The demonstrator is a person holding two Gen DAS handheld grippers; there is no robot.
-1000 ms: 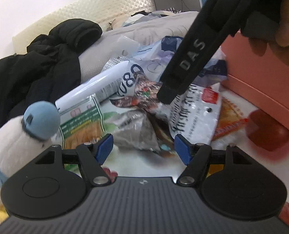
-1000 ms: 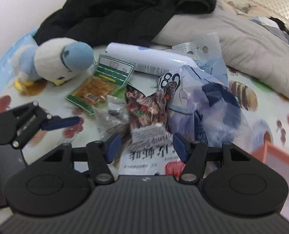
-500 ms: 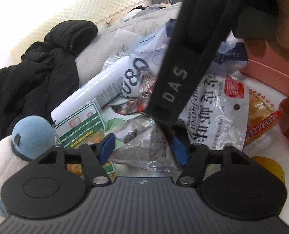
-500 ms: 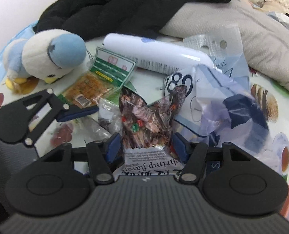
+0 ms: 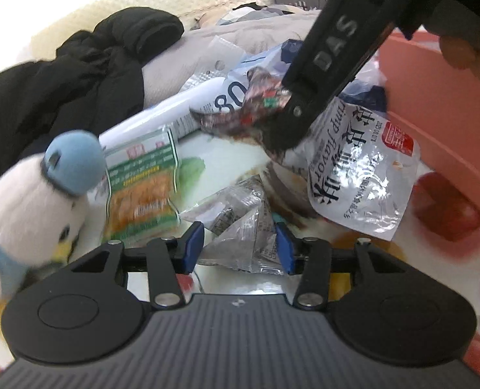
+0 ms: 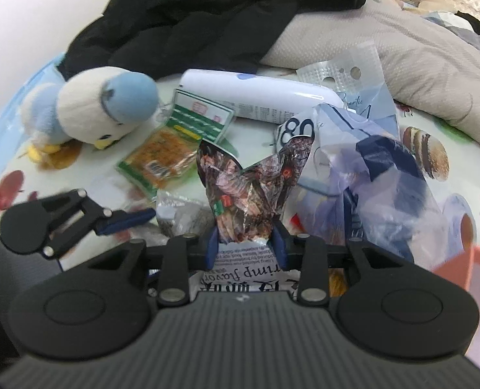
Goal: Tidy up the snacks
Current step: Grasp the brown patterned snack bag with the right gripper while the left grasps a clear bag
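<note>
The right gripper (image 6: 246,246), just narrowed, clenched one dark crinkled packet (image 6: 251,191); the left gripper (image 5: 240,243), closing, bracketed one clear packet (image 5: 240,236) beside one plush duck (image 5: 35,191).

The right gripper (image 6: 246,247) is angling steeply downward, its blue fingers (image 6: 212,249) having just been closing and now pinching a crinkled packet between them. The left gripper (image 5: 238,248) is tilting downward beside it, its fingers (image 5: 192,247) narrowing around a clear wrapper.
</note>
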